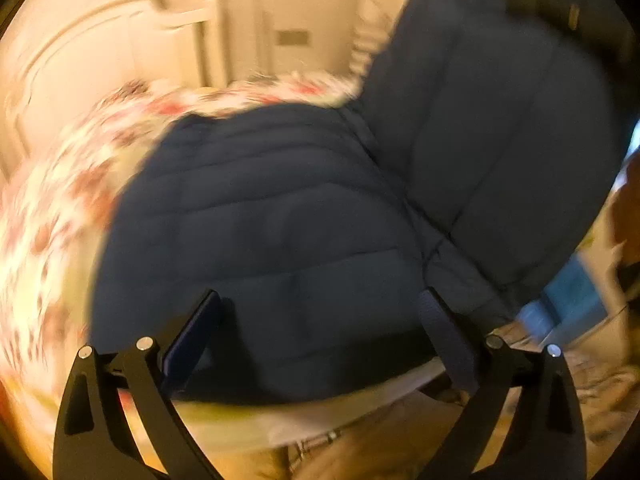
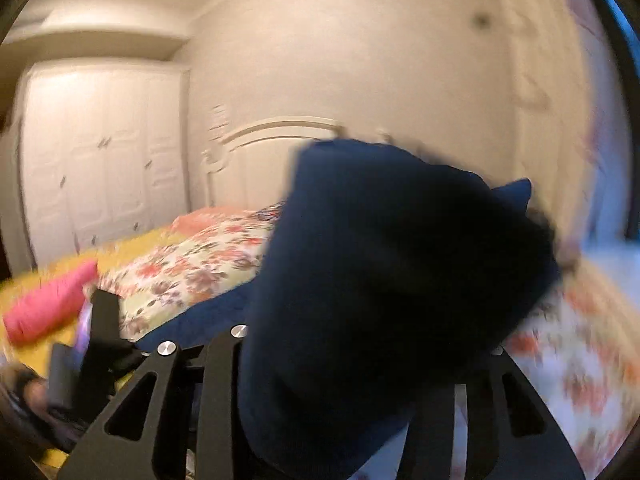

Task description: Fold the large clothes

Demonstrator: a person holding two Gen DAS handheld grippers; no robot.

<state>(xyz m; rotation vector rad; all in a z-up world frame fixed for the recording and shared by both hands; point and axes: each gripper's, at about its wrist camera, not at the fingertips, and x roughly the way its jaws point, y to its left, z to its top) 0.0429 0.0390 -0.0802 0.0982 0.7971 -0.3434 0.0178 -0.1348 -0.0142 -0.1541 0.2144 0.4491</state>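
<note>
The navy quilted jacket (image 1: 280, 216) lies at the bed's (image 1: 80, 184) near edge, barely folded. The right gripper (image 2: 340, 360) clamps one bunched part and lifts it; the left gripper (image 1: 320, 312) gapes wide, holding nothing.

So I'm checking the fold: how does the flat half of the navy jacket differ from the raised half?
The flat half lies spread on the floral bedspread, its quilted seams running crosswise; the raised half stands up off the bed with its seams running lengthwise. The flat half sits nearer the left gripper. Both are the same navy quilted fabric.
</note>
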